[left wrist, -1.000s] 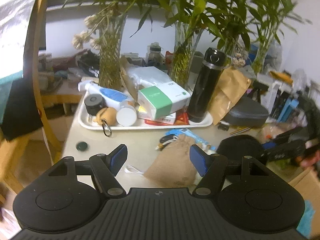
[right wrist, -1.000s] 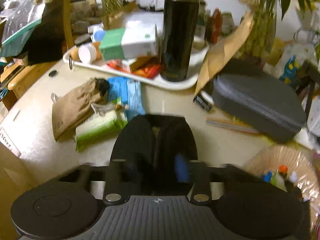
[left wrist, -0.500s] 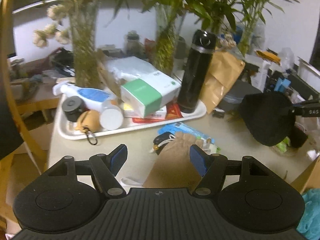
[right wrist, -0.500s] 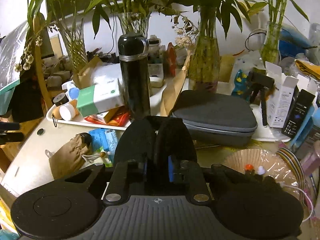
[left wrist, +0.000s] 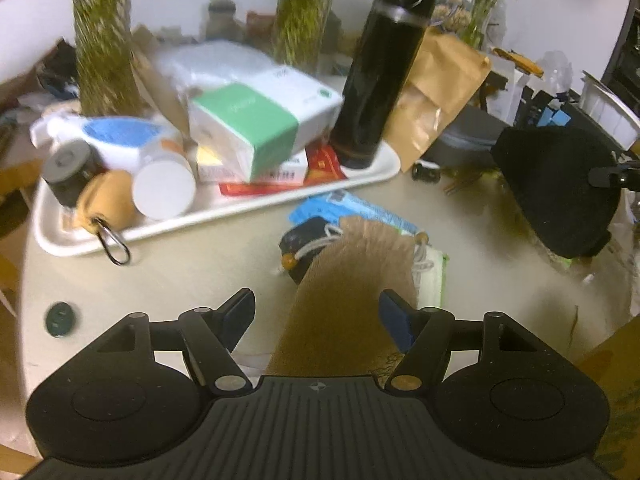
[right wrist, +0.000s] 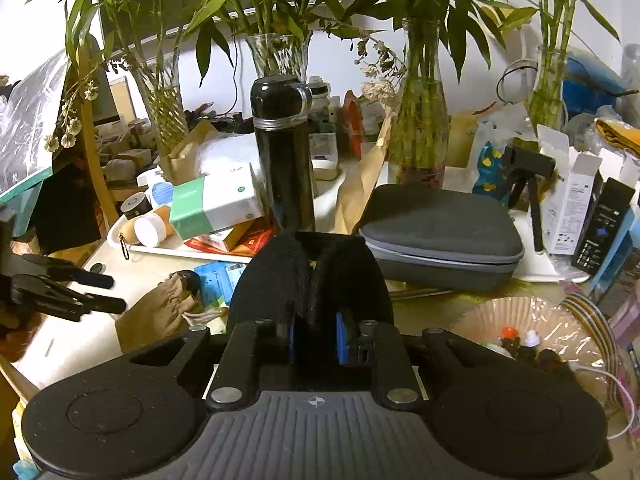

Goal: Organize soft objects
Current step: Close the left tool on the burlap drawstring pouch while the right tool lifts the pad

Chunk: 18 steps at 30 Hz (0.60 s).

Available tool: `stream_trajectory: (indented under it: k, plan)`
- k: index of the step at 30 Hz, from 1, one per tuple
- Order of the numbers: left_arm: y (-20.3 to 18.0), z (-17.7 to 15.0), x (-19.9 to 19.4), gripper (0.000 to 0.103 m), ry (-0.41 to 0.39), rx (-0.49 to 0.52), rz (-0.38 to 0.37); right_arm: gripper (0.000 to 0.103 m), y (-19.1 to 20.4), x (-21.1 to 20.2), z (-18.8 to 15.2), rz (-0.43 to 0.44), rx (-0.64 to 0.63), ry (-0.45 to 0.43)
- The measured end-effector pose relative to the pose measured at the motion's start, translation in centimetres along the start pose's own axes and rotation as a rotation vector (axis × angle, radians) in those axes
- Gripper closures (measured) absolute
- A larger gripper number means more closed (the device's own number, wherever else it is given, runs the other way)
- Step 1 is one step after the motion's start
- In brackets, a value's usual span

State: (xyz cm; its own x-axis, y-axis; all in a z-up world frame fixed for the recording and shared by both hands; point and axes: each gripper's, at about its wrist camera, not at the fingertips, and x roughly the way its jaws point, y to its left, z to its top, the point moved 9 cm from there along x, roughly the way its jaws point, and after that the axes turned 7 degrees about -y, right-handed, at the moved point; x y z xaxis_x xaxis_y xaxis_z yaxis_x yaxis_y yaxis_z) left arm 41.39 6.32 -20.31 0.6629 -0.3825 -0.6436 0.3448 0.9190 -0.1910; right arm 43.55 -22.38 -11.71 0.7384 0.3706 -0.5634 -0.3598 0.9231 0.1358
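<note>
A tan drawstring pouch (left wrist: 352,292) lies on the beige table, its near end between the open fingers of my left gripper (left wrist: 318,318), which is low over it. It also shows in the right wrist view (right wrist: 160,312), with my left gripper (right wrist: 100,292) beside it. My right gripper (right wrist: 314,336) is shut on a black soft fabric piece (right wrist: 312,276) and holds it lifted above the table. In the left wrist view the black piece (left wrist: 560,188) hangs at the right.
A white tray (left wrist: 60,240) holds boxes, jars and a black flask (left wrist: 380,76). A blue packet (left wrist: 352,208) and green wipes pack (left wrist: 434,276) lie by the pouch. A grey zip case (right wrist: 440,228), glass vases (right wrist: 420,128) and a paper plate (right wrist: 532,320) crowd the table.
My left gripper has moved forward and down over the tan pouch. My right gripper has lifted the black fabric off the table and drawn it back to the right.
</note>
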Motion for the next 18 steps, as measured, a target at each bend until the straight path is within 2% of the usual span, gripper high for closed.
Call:
stream_trajectory:
  k: [6, 8, 10, 11, 12, 13, 15, 18]
  plan:
    - [1.2, -1.0, 2.3, 0.036, 0.053, -0.066, -0.051, 0.082, 0.4, 0.2, -0.1, 0.021, -0.003, 0.008]
    - [1.3, -1.3, 2.7, 0.046, 0.068, -0.094, -0.085, 0.082, 0.5, 0.3, -0.1, 0.026, -0.005, 0.011]
    - [1.4, -1.5, 3.0, 0.064, 0.086, -0.123, -0.117, 0.082, 0.4, 0.4, -0.1, 0.029, -0.007, 0.016]
    - [1.4, -1.6, 3.1, 0.069, 0.093, -0.131, -0.130, 0.082, 0.5, 0.4, -0.1, 0.030, -0.007, 0.016]
    - [1.3, -1.7, 3.0, 0.083, 0.099, -0.131, -0.141, 0.082, 0.5, 0.4, -0.1, 0.031, -0.007, 0.015]
    - [1.1, -1.7, 3.1, 0.089, 0.101, -0.125, -0.144, 0.081, 0.5, 0.3, -0.1, 0.032, -0.007, 0.013]
    - [0.6, -1.5, 2.8, 0.097, 0.089, -0.104, -0.150, 0.081, 0.5, 0.3, -0.1, 0.032, -0.008, 0.011]
    - [-0.1, -0.9, 2.1, 0.100, 0.056, -0.076, -0.143, 0.081, 0.4, 0.3, 0.0, 0.030, -0.006, 0.009]
